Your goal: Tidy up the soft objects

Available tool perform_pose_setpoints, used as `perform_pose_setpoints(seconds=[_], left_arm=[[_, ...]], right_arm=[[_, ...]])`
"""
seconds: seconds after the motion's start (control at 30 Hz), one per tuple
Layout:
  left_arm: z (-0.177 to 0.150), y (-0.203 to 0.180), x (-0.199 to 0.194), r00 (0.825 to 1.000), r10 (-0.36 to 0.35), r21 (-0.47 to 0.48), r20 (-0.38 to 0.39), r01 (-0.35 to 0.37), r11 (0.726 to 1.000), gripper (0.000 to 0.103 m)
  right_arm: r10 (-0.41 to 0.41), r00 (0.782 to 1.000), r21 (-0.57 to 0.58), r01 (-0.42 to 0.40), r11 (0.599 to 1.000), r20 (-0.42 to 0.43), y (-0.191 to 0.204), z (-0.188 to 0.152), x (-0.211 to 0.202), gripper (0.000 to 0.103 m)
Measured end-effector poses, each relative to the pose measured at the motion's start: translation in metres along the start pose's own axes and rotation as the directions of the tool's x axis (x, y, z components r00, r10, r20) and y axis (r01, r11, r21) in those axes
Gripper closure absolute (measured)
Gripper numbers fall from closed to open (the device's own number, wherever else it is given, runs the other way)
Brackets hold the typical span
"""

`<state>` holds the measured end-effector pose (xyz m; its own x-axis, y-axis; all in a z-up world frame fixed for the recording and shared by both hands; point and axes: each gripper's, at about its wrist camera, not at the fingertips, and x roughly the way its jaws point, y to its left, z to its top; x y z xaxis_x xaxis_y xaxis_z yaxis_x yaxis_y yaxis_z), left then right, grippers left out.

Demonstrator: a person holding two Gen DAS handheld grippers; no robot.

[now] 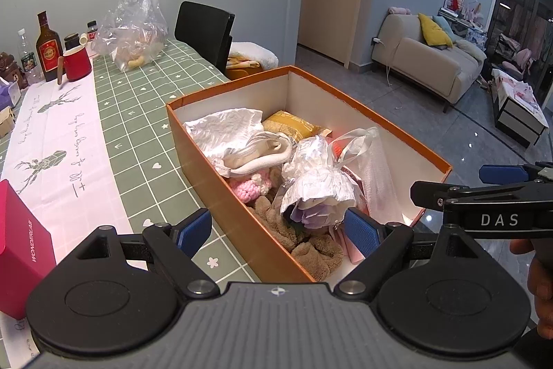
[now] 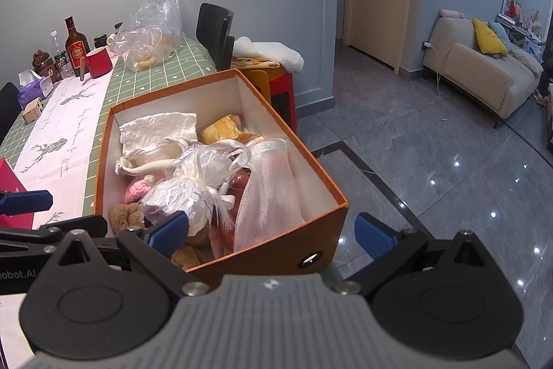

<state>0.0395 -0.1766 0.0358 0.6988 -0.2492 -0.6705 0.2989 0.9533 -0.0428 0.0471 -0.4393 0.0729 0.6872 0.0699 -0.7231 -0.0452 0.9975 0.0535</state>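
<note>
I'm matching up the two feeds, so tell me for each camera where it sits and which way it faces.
Left wrist view: on the left gripper, jaws open, facing the orange box along the table; the right gripper and a hand show at right.
Right wrist view: on the right gripper, jaws open, over the box's near corner; the left gripper's finger shows at left.
Shared: box, red mug, sofa.

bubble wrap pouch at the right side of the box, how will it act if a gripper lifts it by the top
The bubble wrap pouch looks thin and slumped against the orange box wall, so it will probably droop. It is likely light, and its glossy film may slip.
</note>
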Motion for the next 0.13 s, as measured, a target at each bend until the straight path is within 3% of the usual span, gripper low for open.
perform_pose_setpoints(seconds=[0.13], left_arm=[[0.0002,-0.0028,-0.0017,1.000,-0.008,0.012,0.015,0.008,1.000,0.002]], right_arm=[[0.001,1.000,0.000,-0.001,1.000,0.000,-0.0001,0.0000,-0.0001,0.003]])
